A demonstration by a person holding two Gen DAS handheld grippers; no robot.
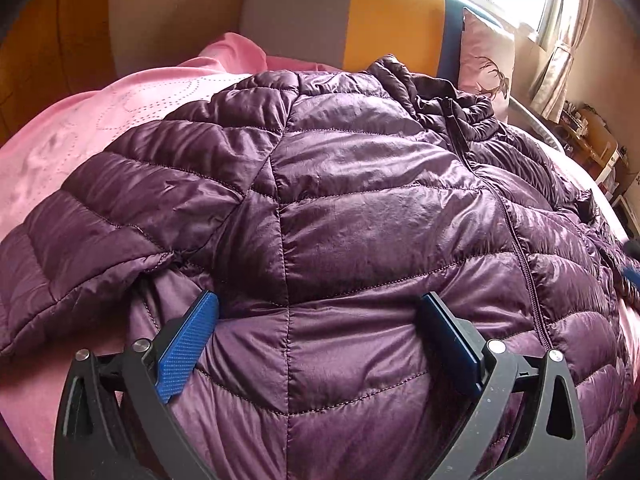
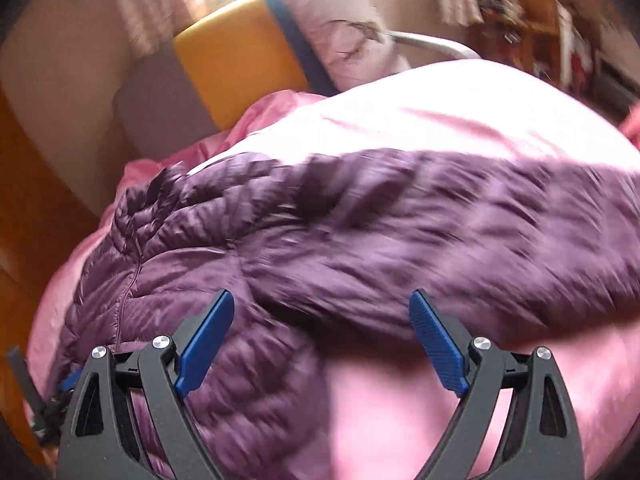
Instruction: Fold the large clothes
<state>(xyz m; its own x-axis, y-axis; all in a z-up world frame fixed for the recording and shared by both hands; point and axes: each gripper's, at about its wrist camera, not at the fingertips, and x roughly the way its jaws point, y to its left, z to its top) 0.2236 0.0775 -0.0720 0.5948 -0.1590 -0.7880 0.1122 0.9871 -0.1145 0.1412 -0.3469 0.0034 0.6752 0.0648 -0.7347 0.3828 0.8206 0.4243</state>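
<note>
Left gripper (image 1: 318,306), right gripper (image 2: 322,304): black forked plastic finger arms, silver round screws at pivots, blue ribbed pads (image 1: 188,346).

Right-wrist view motion-blurred: jacket (image 2: 360,240) quilting smeared, shelf (image 2: 532,28) clutter unreadable; jacket hem cut off.

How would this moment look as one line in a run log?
jacket: spread on pink blanket, unfolded | left gripper: open over hem | right gripper: open, holding nothing
</note>
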